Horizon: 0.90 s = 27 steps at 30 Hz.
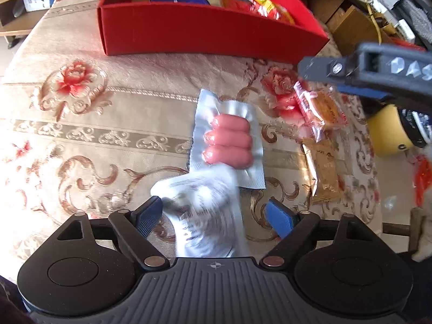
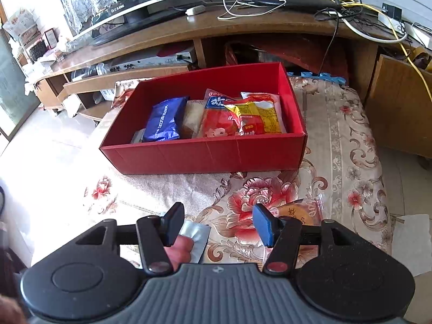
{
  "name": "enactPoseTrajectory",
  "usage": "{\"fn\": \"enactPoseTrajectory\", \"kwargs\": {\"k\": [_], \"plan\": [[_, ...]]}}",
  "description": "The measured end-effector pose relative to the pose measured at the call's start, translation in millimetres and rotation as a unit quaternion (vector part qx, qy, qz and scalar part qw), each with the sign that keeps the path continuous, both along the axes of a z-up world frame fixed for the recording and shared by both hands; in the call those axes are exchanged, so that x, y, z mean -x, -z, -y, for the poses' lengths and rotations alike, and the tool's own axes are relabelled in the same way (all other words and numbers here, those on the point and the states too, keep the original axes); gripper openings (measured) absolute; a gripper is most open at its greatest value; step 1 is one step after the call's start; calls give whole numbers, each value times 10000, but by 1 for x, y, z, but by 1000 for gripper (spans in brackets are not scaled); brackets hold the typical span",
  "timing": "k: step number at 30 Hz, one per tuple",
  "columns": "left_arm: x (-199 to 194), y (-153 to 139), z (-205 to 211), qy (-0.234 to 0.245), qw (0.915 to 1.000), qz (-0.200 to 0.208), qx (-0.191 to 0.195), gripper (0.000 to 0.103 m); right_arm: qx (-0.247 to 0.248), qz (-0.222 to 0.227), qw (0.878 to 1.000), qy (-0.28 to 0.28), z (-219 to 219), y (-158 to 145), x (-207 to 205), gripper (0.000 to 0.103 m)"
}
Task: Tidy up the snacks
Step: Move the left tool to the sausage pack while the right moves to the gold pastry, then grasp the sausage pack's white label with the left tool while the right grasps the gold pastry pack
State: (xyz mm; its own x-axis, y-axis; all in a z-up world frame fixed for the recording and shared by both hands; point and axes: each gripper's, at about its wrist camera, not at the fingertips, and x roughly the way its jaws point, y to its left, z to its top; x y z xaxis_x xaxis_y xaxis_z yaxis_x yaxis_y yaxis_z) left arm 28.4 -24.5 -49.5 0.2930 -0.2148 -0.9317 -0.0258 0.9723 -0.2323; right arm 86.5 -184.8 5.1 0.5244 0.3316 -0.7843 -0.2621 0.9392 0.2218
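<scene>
A silver pack of pink sausages (image 1: 229, 141) lies on the floral tablecloth, with a blurred silver-white packet (image 1: 208, 216) just below it between my left fingers. My left gripper (image 1: 216, 216) is open around that packet, not closed on it. The red box (image 1: 205, 35) stands beyond, holding a blue wafer pack (image 2: 164, 120) and red and yellow snack bags (image 2: 243, 118). My right gripper (image 2: 218, 224) is open and empty above the cloth, in front of the red box (image 2: 205, 156); it shows in the left wrist view (image 1: 372, 73) at upper right. The sausage pack's corner (image 2: 195, 233) shows under it.
A round pastry in clear wrap (image 1: 321, 110) and a brown snack packet (image 1: 325, 172) lie right of the sausages; the pastry also shows in the right wrist view (image 2: 299, 213). A yellow object (image 1: 386, 132) sits at the table's right edge. A TV stand with cables (image 2: 243, 24) is behind the table.
</scene>
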Motion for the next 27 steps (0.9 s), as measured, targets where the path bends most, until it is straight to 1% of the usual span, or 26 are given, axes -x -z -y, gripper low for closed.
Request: {"fn": "enactPoseTrajectory", "kwargs": {"k": [1, 3, 5, 7, 10, 11, 15, 17, 18, 19, 20, 22, 27], "plan": [[-1, 2, 5, 21, 10000, 52, -81, 93, -15, -2, 10000, 10, 1, 0, 0, 54], [1, 4, 16, 177, 9991, 135, -359, 93, -40, -4, 10000, 25, 4, -1, 1, 54], [5, 5, 20, 294, 9980, 197, -521, 92, -73, 1, 10000, 35, 6, -2, 1, 54], [7, 3, 17, 266, 9978, 189, -583, 90, -97, 7, 9999, 49, 8, -3, 1, 54], [10, 1, 6, 122, 9983, 136, -561, 90, -117, 17, 9999, 45, 9, -3, 1, 54], [11, 2, 6, 143, 9981, 134, -582, 90, -107, 14, 9999, 43, 9, -3, 1, 54], [27, 4, 16, 496, 9937, 315, -956, 88, -77, -13, 9999, 66, 12, -2, 3, 54], [31, 4, 21, 681, 9900, 398, -1170, 81, -71, -53, 9999, 119, 17, 0, 5, 54], [31, 3, 20, 696, 9896, 428, -1186, 79, -61, -69, 9998, 153, 20, 1, 6, 54], [31, 0, 18, 677, 9899, 452, -1164, 74, -44, -90, 9998, 185, 23, 2, 7, 54], [30, -2, 13, 659, 9902, 481, -1130, 67, -33, -111, 9997, 226, 26, 3, 7, 54], [30, -5, 6, 653, 9904, 525, -1095, 61, -10, -161, 9994, 318, 34, 6, 9, 54], [27, -9, -7, 564, 9928, 549, -905, 59, 99, -390, 9975, 576, 53, 19, 15, 54]]}}
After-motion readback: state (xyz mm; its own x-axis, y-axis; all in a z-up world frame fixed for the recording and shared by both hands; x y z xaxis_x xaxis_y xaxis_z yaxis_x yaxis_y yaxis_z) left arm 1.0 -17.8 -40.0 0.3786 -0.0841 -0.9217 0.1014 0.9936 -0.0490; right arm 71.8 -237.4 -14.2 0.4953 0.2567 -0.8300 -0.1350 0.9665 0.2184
